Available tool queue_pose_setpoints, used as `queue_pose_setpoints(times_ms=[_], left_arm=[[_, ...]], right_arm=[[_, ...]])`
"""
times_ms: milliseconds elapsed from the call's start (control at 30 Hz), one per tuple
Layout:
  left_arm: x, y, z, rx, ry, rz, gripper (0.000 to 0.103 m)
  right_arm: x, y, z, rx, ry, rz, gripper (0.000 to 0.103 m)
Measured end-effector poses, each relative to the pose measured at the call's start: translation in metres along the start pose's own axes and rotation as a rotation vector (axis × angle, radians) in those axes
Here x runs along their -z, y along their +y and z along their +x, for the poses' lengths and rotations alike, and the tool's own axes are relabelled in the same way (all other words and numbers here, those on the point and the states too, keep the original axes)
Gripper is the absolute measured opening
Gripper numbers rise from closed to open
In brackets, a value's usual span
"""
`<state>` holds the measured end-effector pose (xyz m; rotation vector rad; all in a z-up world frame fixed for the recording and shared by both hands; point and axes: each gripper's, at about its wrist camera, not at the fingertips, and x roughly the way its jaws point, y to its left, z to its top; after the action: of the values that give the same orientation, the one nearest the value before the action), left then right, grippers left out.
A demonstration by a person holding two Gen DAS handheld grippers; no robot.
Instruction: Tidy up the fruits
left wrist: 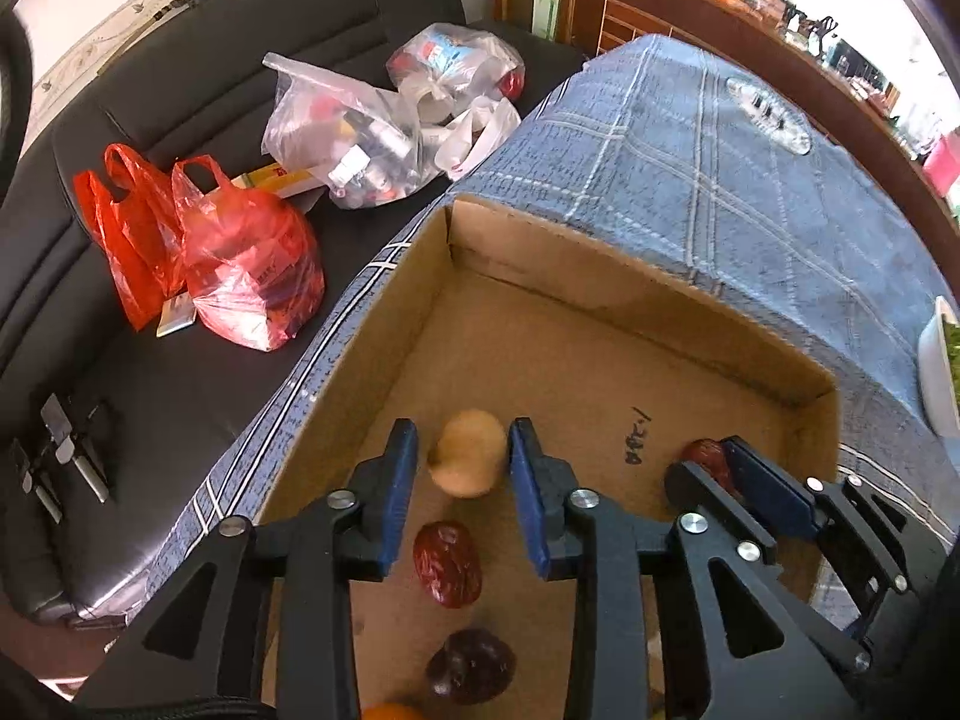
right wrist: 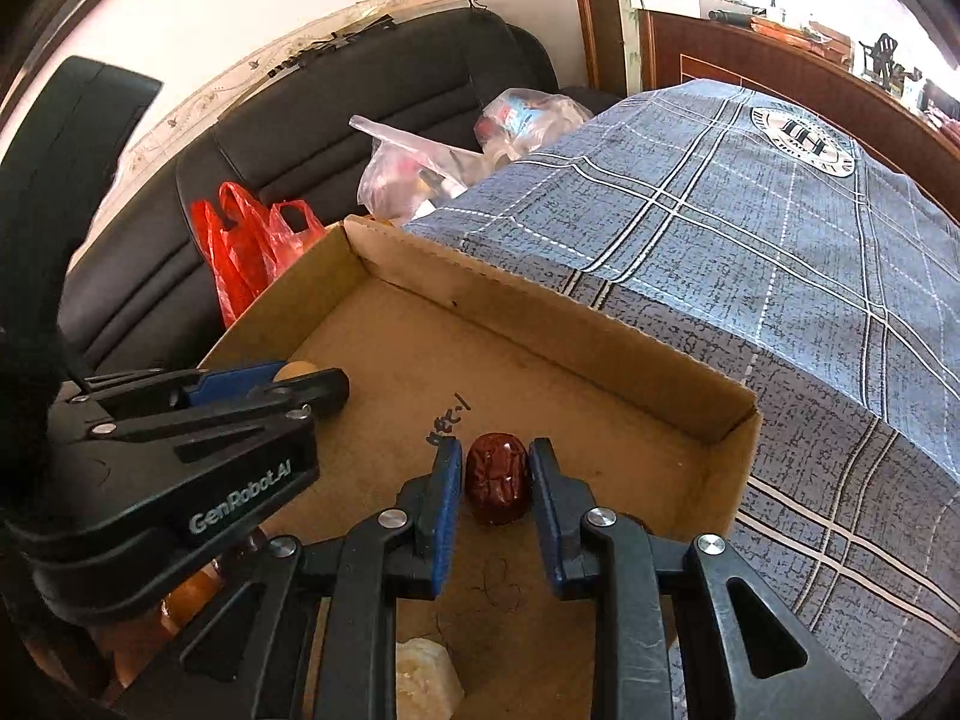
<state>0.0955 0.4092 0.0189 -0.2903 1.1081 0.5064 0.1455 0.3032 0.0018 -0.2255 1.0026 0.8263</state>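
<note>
Black leather sofa (left wrist: 198, 78) fills the background, carrying red plastic bags (left wrist: 240, 264) and clear plastic bags (left wrist: 360, 132). Beside it stands a table under a blue checked cloth (left wrist: 720, 168), whose far stretch lies bare and open. On the cloth's near corner sits a shallow cardboard box (left wrist: 600, 282) with low walls; its left wall runs along the table's edge, next to the sofa.

Inside the box, the left gripper (left wrist: 462, 462) has its blue pads set apart around a pale round fruit (left wrist: 468, 453), with gaps showing on both sides. Nearer the left wrist camera lie a wrinkled red date (left wrist: 447, 564) and a dark purple fruit (left wrist: 471, 666).

The right gripper (right wrist: 497, 480) brackets another red date (right wrist: 497, 477) resting on the box floor, pads narrowly spaced and slim gaps visible.

Only the right wrist view shows a pale lumpy piece (right wrist: 429, 684) on the box floor. Only the left wrist view shows a white dish rim (left wrist: 936, 372) at the table's right.
</note>
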Motion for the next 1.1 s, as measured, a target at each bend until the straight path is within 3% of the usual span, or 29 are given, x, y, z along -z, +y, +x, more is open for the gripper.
queue_pose_setpoints(times_ms=[167, 433, 867, 1100], left_arm=[[0.009, 0.0, -0.025, 0.008, -0.053, -0.002, 0.042], [0.041, 0.003, -0.072, 0.029, -0.129, -0.013, 0.042], [0.136, -0.005, -0.136, 0.035, -0.209, -0.011, 0.046], [0.176, -0.016, -0.157, -0.018, -0.253, 0.041, 0.046]], right_arm=[[0.004, 0.002, -0.014, -0.016, -0.022, -0.008, 0.04], [0.013, 0.006, -0.043, -0.033, -0.055, -0.055, 0.045], [0.063, 0.013, -0.096, -0.137, -0.063, -0.204, 0.058], [0.099, 0.013, -0.131, -0.229, -0.112, -0.316, 0.078]])
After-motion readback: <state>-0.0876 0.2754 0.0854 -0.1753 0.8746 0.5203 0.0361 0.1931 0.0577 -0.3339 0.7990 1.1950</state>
